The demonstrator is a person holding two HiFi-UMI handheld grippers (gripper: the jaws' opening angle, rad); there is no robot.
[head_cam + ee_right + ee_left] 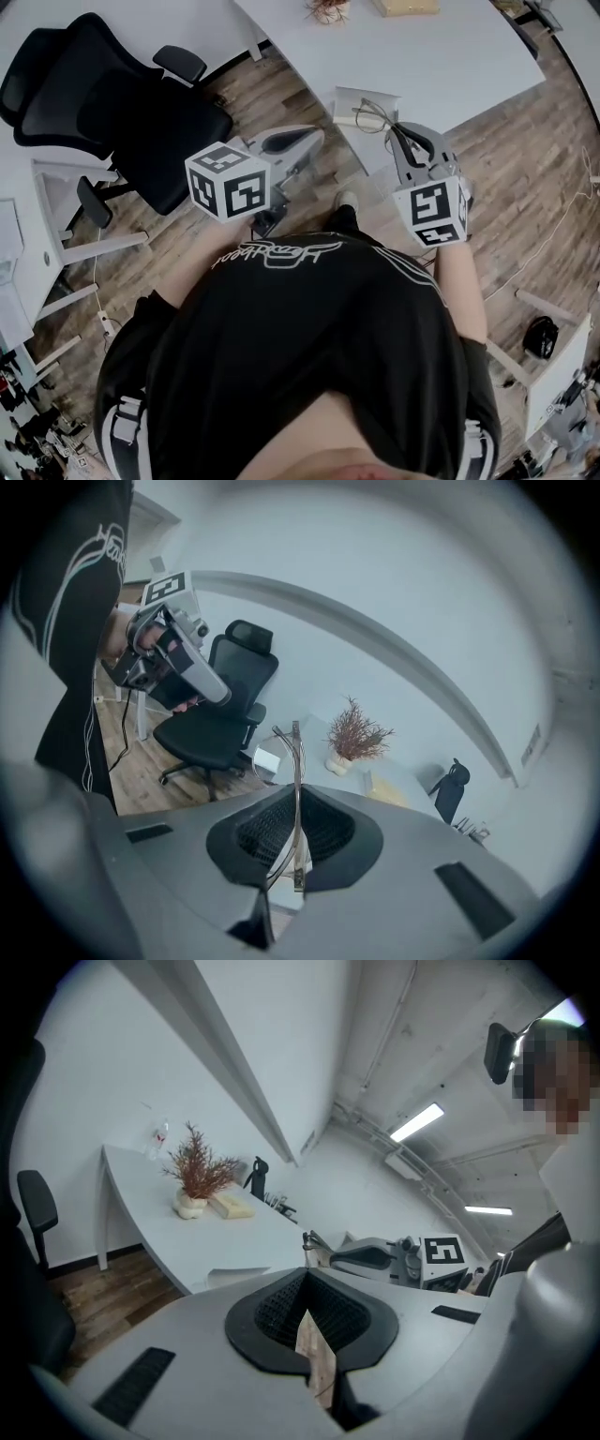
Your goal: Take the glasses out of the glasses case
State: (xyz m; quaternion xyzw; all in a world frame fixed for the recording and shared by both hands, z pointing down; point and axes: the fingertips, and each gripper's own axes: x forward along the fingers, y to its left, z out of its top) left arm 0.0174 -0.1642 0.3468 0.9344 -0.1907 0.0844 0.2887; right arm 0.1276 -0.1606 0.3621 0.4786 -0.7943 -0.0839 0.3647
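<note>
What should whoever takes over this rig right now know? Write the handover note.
Left gripper: jaws together with nothing between them, held in the air off the desk.
Right gripper: jaws shut on the thin wire frame of the glasses, held up near the desk edge.
Case: a pale flat thing at the desk edge, just beyond the glasses, looks like the glasses case; I cannot tell whether it is open.
Done: the glasses are clear of the case.
Left: probably set the glasses down on the desk and release them.
</note>
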